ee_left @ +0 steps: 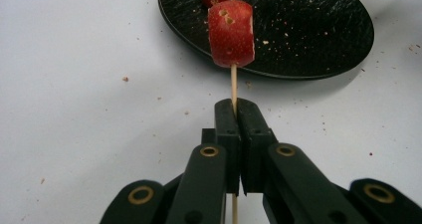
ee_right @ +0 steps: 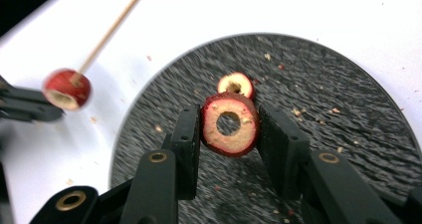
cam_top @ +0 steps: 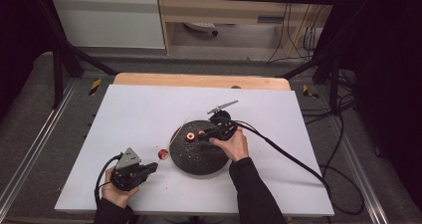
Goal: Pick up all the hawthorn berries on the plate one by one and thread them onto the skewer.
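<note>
The left gripper (ee_left: 234, 134) pinches a skewer (ee_left: 233, 82) carrying one red fruit ring (ee_left: 231, 33), near the tabletop's front edge. Over the black plate (cam_top: 199, 159), the right gripper (ee_right: 230, 134) clamps a cored ring (ee_right: 229, 124). Threading looks underway; next, its hole must meet the skewer tip.

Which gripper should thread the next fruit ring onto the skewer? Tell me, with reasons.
The right gripper: its jaws are already on a cored fruit ring over the black plate. The left gripper is shut on the skewer and should just steady it.
</note>
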